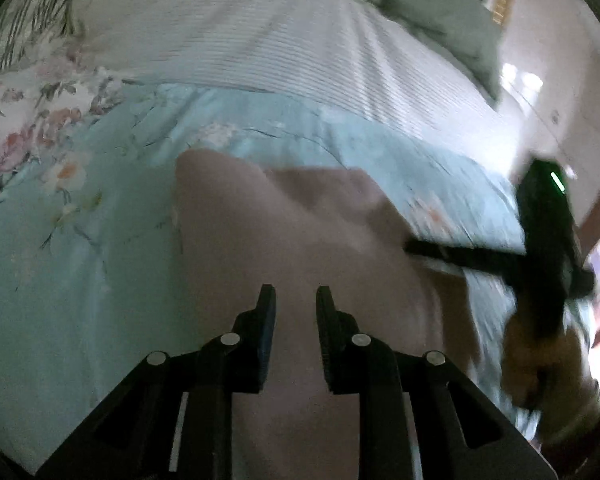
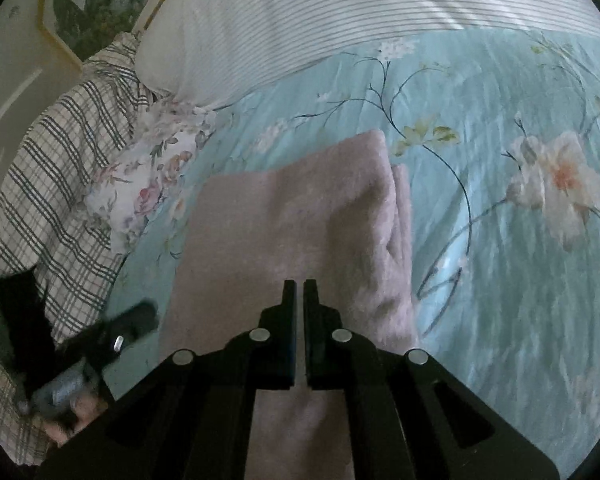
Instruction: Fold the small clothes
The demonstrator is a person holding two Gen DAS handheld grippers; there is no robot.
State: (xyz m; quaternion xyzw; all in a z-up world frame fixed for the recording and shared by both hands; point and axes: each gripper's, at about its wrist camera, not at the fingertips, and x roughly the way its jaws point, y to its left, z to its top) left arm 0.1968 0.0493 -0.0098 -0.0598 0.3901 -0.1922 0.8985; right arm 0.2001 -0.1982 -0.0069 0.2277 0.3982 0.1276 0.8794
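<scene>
Left wrist view, from the left edge: flowered white cloth (image 1: 28, 120) lies at the far left of the bed, on the pale blue flowered bedspread (image 1: 60, 264). A striped white pillow (image 1: 268, 28) sits behind it; a grey-green blanket (image 1: 440, 12) lies bunched at the upper right.

The pink garment (image 1: 300, 224) lies mid-bed on the bedspread, folded, with one layer raised toward its far left corner. The left tool (image 1: 296, 300) hovers over the near part of the garment. Its jaws stand narrowly apart, with pink fabric seen through the gap but nothing pinched between them.

At right, blurred, the right tool (image 1: 414, 247) reaches in from the right edge of the garment, carried by a hand (image 1: 540, 364).

Right wrist view, from the left: a plaid cloth (image 2: 60, 184) drapes the left side, and the left tool (image 2: 140, 312) shows dark and blurred beside the garment's left edge. A small flowered cloth (image 2: 148, 184) lies beyond it. The garment sits centre, folded edge along its right side. The right tool has its jaws closed to a thin slit above the fabric; whether cloth is caught cannot be told. Bare bedspread fills the right.
</scene>
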